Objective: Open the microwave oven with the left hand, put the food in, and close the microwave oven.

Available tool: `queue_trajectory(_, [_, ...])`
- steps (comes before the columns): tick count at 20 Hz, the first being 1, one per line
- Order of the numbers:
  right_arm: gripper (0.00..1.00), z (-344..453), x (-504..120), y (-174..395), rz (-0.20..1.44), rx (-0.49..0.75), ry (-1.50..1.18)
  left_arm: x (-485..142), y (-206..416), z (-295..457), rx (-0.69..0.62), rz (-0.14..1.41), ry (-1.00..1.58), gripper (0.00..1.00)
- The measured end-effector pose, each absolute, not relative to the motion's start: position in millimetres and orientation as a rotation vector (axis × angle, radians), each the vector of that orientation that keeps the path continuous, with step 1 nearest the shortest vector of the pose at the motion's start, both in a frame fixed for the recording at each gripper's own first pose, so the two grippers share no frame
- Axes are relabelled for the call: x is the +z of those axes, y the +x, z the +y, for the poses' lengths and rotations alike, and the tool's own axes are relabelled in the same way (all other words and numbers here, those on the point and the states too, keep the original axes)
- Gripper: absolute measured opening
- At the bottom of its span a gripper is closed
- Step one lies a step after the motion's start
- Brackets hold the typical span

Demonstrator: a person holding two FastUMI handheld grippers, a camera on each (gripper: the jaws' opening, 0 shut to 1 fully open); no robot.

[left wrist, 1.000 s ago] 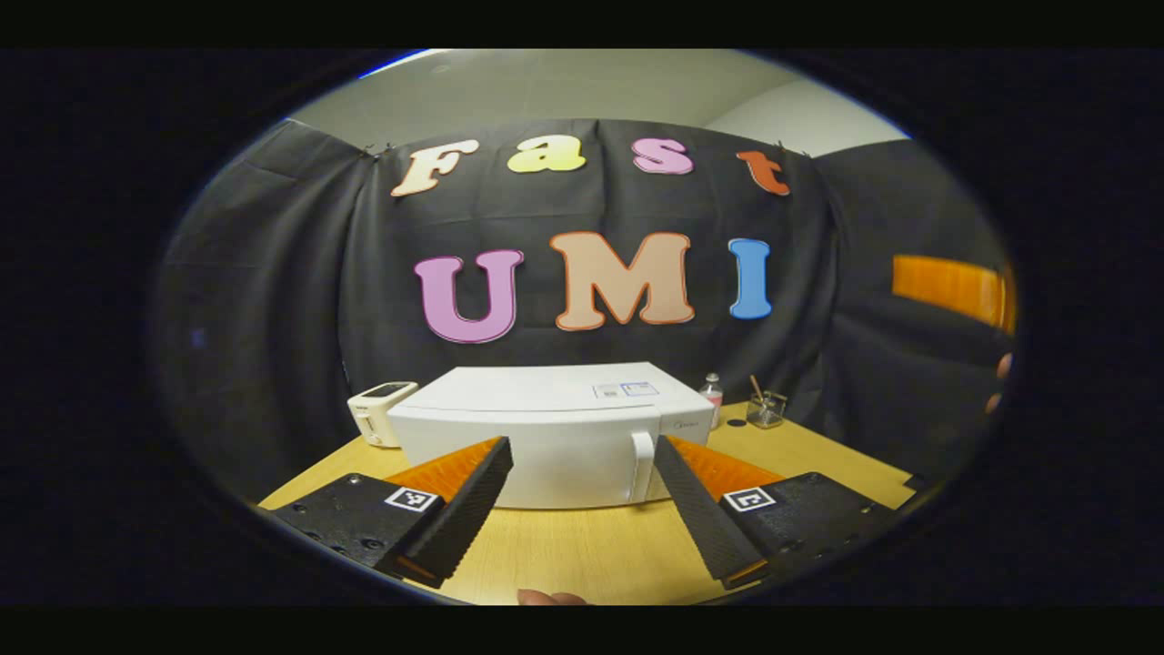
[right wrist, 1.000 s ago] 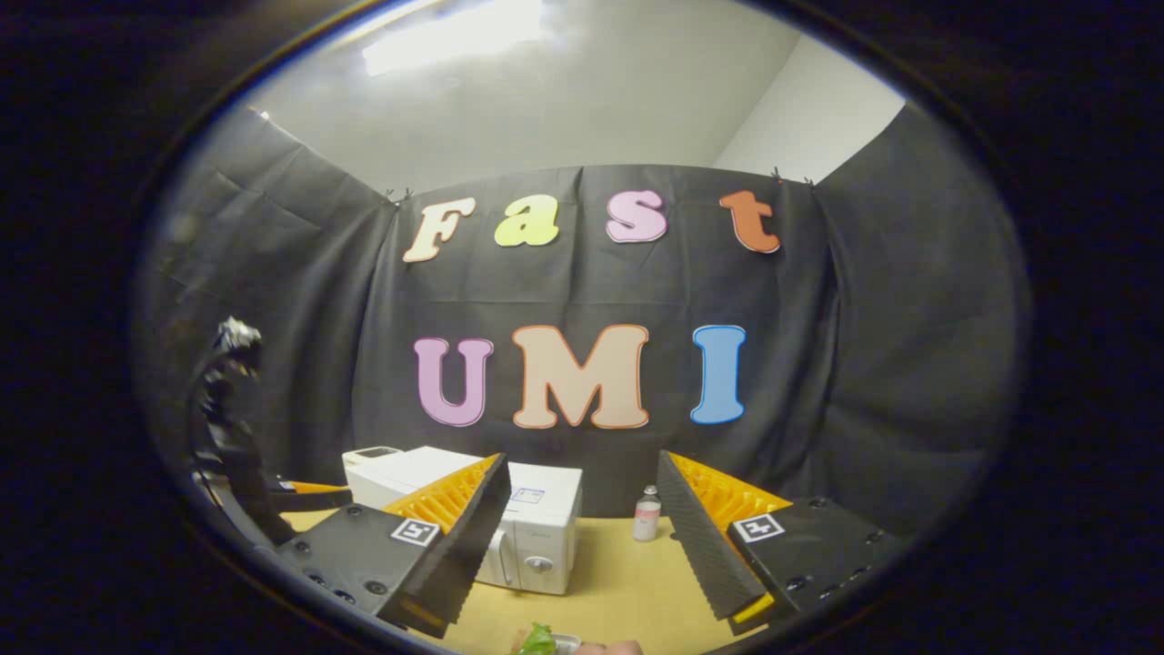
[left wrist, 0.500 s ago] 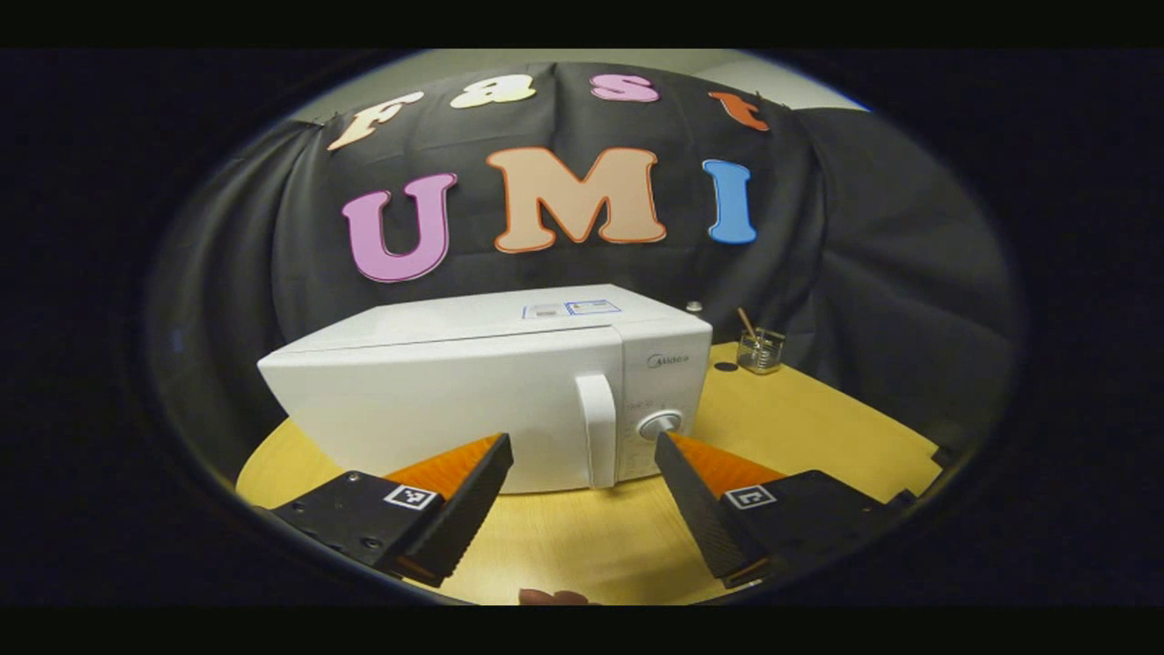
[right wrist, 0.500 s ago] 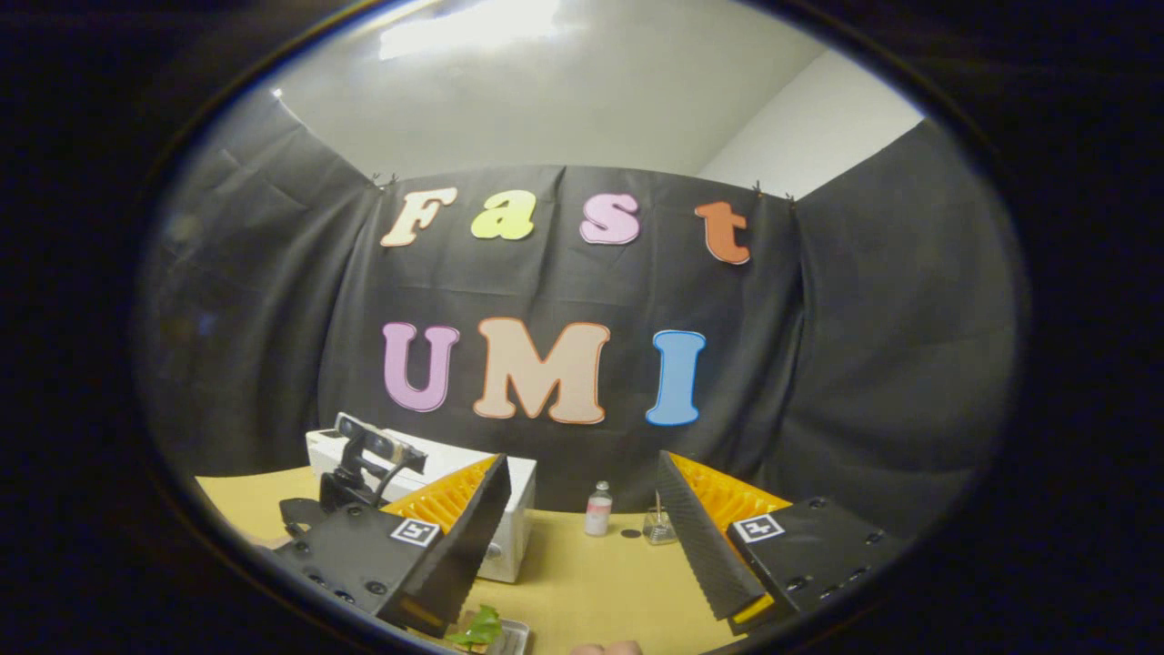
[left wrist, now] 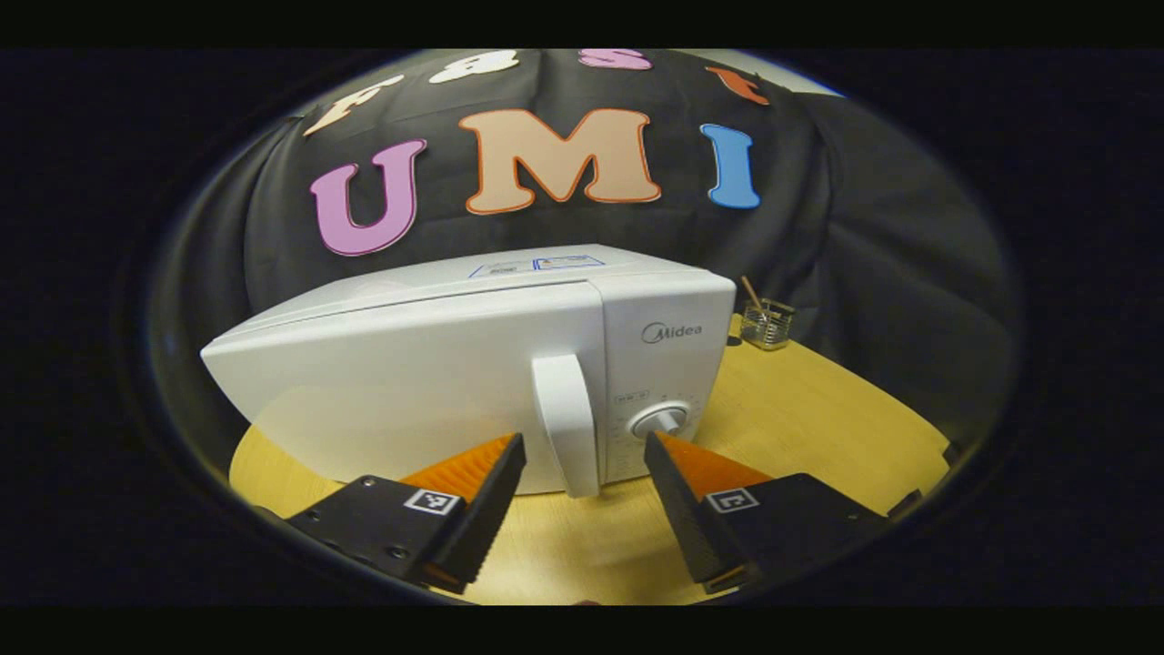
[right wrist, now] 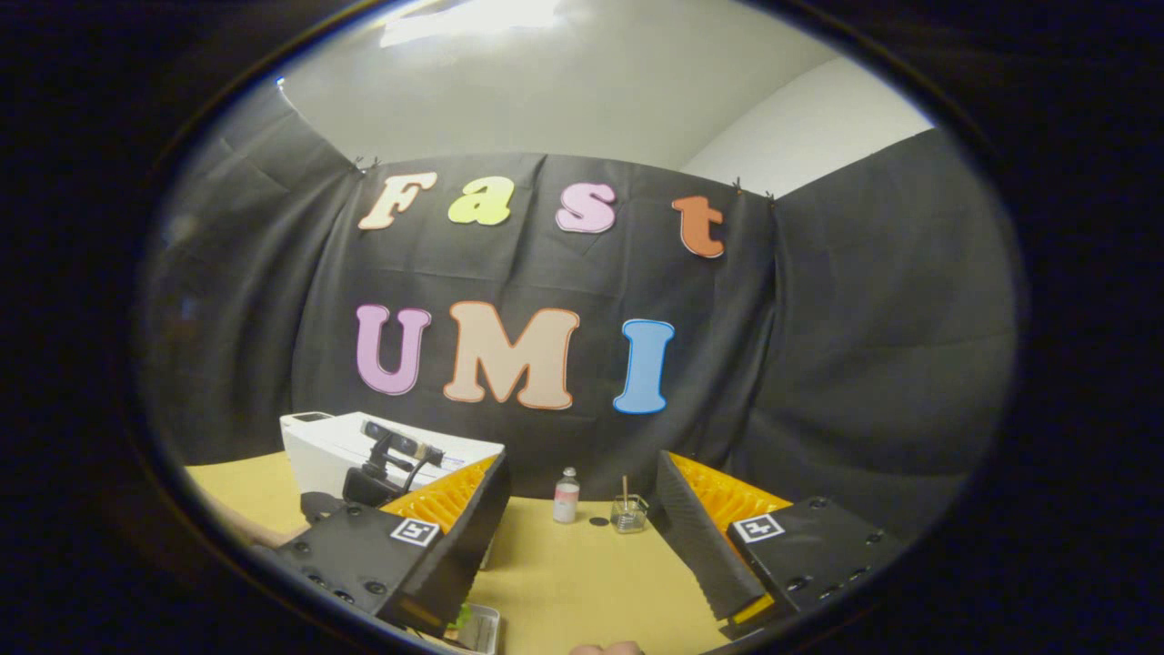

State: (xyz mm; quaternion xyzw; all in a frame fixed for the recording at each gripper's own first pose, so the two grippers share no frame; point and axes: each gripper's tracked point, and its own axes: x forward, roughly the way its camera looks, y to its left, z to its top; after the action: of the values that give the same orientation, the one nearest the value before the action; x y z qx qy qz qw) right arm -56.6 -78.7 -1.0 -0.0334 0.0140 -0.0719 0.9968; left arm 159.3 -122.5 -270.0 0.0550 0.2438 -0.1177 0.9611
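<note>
A white microwave oven (left wrist: pixel 473 364) is seen on a wooden table (left wrist: pixel 818 409), its door shut. In the left gripper view the left tongs (left wrist: pixel 582 496) are held apart, clamped on nothing, with the upright door handle (left wrist: pixel 566 423) framed between the two fingers at 12 o'clock and not yet touched. A round control dial (left wrist: pixel 657 420) lies just beside the handle at 3 o'clock. A small glass jar (left wrist: pixel 766 325) stands well apart at 2 o'clock.

In the right gripper view the right tongs (right wrist: pixel 582 537) are also held apart and empty. The food, something green in a small tray (right wrist: pixel 477 626), is glimpsed at 7 o'clock on the table edge. A small bottle (right wrist: pixel 566 496) stands at 12 o'clock.

Risk is judged as follows: the dial could be struck instead of the handle if the approach drifts toward 3 o'clock, and the oven could be dragged across the table if the handle is pulled hard.
</note>
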Motion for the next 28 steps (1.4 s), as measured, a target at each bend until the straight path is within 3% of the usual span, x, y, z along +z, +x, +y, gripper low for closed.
queue_trajectory(1, [1.00,-80.6,0.1,-57.4,0.027,-0.148,-0.063,-269.1,161.6,-122.0,-0.232,0.487,0.116,0.72])
queue_trajectory(2, [1.00,-82.3,0.5,-58.2,0.028,-0.150,-0.061,-268.3,162.0,-114.3,-0.204,0.490,0.139,0.67])
queue_trajectory(5, [0.96,-81.3,-2.6,-56.1,0.036,-0.143,-0.053,-271.4,166.6,-116.9,-0.189,0.489,0.132,0.27])
queue_trajectory(7, [1.00,-80.9,-2.8,-55.6,0.036,-0.137,-0.053,-269.3,164.6,-117.1,-0.192,0.493,0.088,0.18])
queue_trajectory(9, [0.96,-76.6,-3.2,-53.2,0.039,-0.125,-0.047,-273.3,159.6,-118.4,-0.207,0.525,0.101,0.12])
queue_trajectory(12, [0.97,-66.0,-7.7,-49.7,0.049,-0.096,-0.023,-276.1,136.3,-113.7,-0.229,0.560,0.120,0.08])
queue_trajectory(14, [0.97,-61.2,-9.4,-46.6,0.045,-0.087,-0.026,-260.0,108.3,-107.5,-0.265,0.486,0.100,0.10])
queue_trajectory(20, [0.98,-13.5,-54.6,-38.8,0.139,0.044,0.082,-255.1,10.0,-51.4,-0.310,0.490,0.052,0.10])
queue_trajectory(28, [0.97,30.3,-153.7,-62.8,0.359,0.144,0.069,-252.6,-58.1,44.3,-0.141,0.514,0.019,0.10])
